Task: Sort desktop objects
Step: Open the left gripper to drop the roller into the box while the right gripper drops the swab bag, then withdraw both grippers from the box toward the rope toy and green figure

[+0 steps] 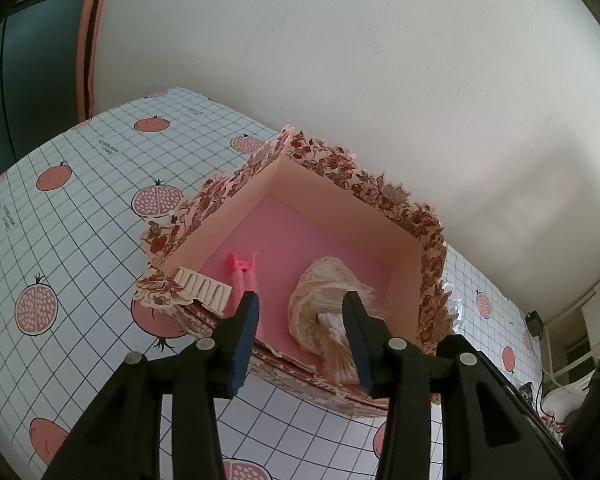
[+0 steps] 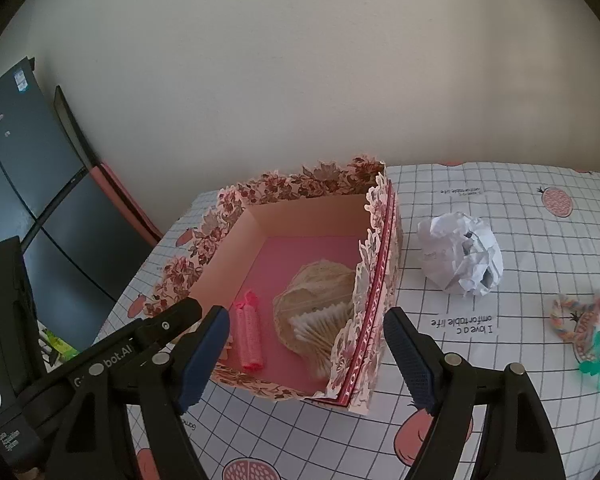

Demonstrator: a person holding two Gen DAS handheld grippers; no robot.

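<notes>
A floral pink box (image 1: 384,196) (image 2: 268,220) stands open on the table. Inside lie a pink hair roller (image 1: 242,276) (image 2: 248,336), a cream lace pouch (image 1: 332,280) (image 2: 320,284) and a bundle of cotton swabs (image 1: 336,340) (image 2: 320,328). A cream comb-like piece (image 1: 202,288) rests on the box's near left corner. My left gripper (image 1: 302,320) is open and empty above the box's near edge. My right gripper (image 2: 306,352) is open and empty, its jaws straddling the box's near right corner.
A crumpled white paper ball (image 2: 460,256) lies right of the box. Further right are a coloured braided band (image 2: 576,320) and a small green clip (image 2: 598,370). The tablecloth (image 1: 80,200) has a grid with pomegranates. A wall stands behind; a dark cabinet (image 2: 32,184) is left.
</notes>
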